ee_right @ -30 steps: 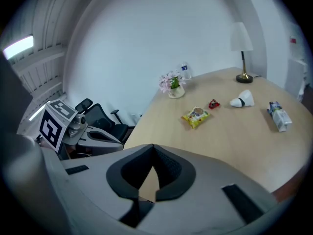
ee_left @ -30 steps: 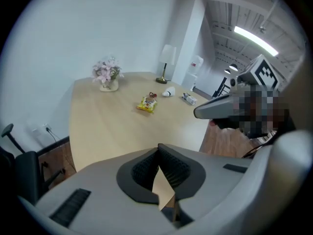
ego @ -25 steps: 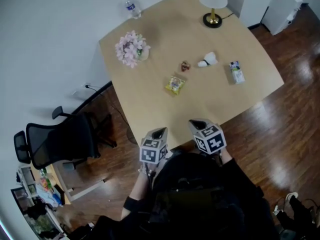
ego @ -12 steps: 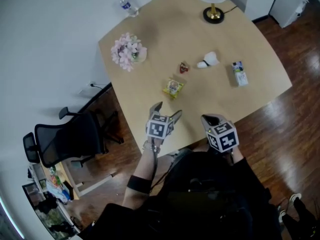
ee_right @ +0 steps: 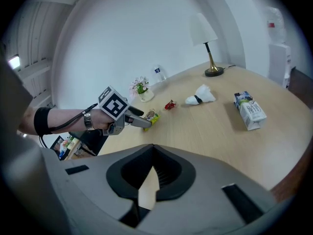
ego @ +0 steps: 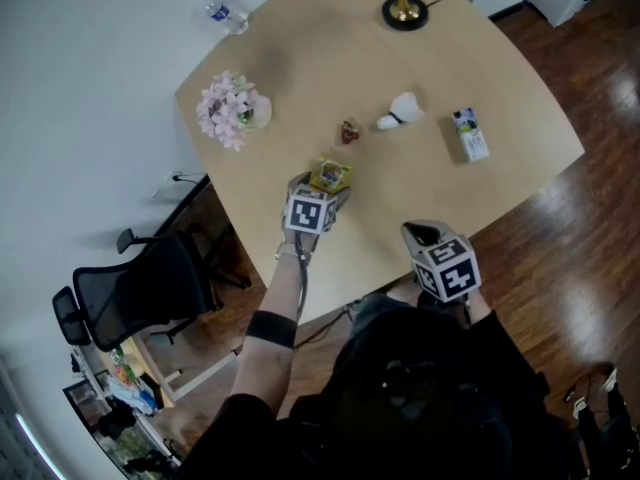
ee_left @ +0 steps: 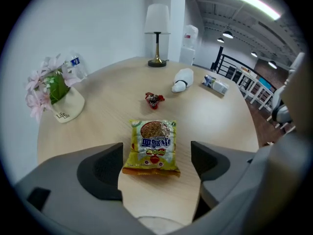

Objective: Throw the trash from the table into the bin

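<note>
A yellow-green snack packet lies flat on the wooden table. My left gripper hangs over the packet's near end with one jaw on each side. Its jaws have just been opening, and the pads stand clear of the packet. In the head view the left gripper reaches the packet from the table's near edge. My right gripper is shut and holds nothing; it hovers at the near edge. A red candy wrapper, a crumpled white tissue and a small carton lie farther back.
A pot of pink flowers and a clear water bottle stand at the table's left, and a lamp at the back. A black office chair stands on the floor to the left. No bin is in view.
My left gripper has moved forward over the table to the snack packet, and its jaws went from shut to wide open. The right gripper shifted slightly forward.
</note>
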Tool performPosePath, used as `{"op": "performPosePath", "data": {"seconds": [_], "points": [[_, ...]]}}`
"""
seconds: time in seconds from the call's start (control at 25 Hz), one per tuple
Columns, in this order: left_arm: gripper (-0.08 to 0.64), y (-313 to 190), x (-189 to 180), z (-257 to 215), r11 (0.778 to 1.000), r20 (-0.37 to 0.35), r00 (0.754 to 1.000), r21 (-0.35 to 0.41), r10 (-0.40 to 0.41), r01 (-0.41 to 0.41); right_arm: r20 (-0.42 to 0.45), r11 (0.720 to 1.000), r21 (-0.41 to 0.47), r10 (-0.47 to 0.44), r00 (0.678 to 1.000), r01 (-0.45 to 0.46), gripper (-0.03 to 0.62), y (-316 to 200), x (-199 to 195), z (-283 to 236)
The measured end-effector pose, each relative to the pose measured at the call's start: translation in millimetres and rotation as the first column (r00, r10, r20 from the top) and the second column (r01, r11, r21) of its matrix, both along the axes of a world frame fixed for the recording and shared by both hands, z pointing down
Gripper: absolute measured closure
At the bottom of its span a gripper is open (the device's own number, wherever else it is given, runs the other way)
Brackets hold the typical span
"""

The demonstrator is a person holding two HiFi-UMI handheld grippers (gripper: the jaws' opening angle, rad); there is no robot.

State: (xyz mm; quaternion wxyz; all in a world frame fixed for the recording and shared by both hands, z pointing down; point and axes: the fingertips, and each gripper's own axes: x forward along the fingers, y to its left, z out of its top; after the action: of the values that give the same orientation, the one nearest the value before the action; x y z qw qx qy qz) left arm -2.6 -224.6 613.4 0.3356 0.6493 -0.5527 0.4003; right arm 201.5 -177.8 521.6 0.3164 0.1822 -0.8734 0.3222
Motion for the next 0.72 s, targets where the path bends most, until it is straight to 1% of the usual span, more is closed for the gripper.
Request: {"op": "performPosePath", "data": {"seconds": [0.12,0.16,0.2,0.24,0.4,0.48,0.56,0.64,0.72], "points": [[0.143,2,1,14,0.999,0.018,1.0,-0.047,0.025,-0.025,0.004,1.0,-0.011,0.013,1.0,-0.013,0.583,-1,0,2],[0.158,4,1,16,0.998,0.029,0.999,-0.055,0.03,-0.028,0.003,1.0,-0.014,0.014,1.0,-0.014,0.583,0,1,3],[0.188,4,0,18,0.998,0.038,0.999,-0.056,0.029,-0.026,0.001,1.0,-0.016,0.014,1.0,-0.014,0.583,0,1,4],[0.223,4,0,18,0.998,0.043,0.999,-0.052,0.023,-0.02,0.0,1.0,-0.018,0.015,1.0,-0.015,0.583,0,1,6],[0.279,5,-1,18,1.0,0.047,0.999,-0.031,-0.002,0.003,0.001,1.0,-0.021,0.017,1.0,-0.017,0.583,2,-1,7],[0.33,6,-2,16,1.0,0.053,0.999,-0.018,-0.012,0.013,-0.003,1.0,-0.023,0.017,1.0,-0.017,0.583,5,-1,6],[0.365,7,-2,13,1.0,0.05,0.998,-0.009,-0.026,0.027,-0.004,1.0,-0.023,0.019,1.0,-0.019,0.583,6,-1,5],[0.383,9,-2,9,0.999,0.046,0.998,-0.006,-0.033,0.033,-0.006,1.0,-0.02,0.019,1.0,-0.019,0.583,8,-2,4],[0.392,12,2,4,0.999,0.027,0.999,-0.001,-0.032,0.032,-0.006,1.0,-0.015,0.017,1.0,-0.017,0.583,9,-3,3]]}}
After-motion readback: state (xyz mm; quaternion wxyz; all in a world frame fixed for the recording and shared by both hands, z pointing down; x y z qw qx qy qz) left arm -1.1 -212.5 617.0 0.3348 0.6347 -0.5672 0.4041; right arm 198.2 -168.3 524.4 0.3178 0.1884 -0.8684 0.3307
